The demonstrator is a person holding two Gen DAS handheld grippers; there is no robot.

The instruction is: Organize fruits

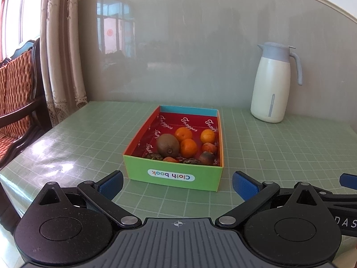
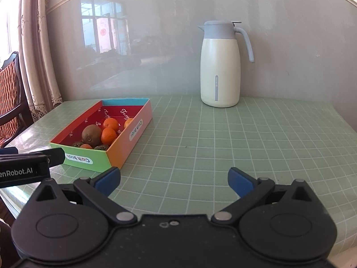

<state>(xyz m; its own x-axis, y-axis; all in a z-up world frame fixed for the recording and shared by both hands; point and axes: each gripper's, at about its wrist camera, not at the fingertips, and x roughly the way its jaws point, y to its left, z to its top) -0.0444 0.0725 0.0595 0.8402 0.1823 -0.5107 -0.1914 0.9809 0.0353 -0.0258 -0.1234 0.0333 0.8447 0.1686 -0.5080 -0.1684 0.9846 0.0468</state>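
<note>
Fruits lay in the box (image 1: pixel 174 178) just ahead of the left gripper (image 1: pixel 177 184), forward-left of the right gripper (image 2: pixel 174 182); both stood spread, empty. Kiwi (image 1: pixel 168 146) and oranges (image 1: pixel 188 147) looked light, bruisable, best pinched gently across their middles.

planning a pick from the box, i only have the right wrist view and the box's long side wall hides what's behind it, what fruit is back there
observer: a small reddish fruit and a darker fruit lie against that wall of the box, nearer to you than the orange in that row.
operator: ok, i only see a tip of the left gripper, is it open
observer: yes, the left gripper is open and empty, and it faces the box's green end wall.
</note>
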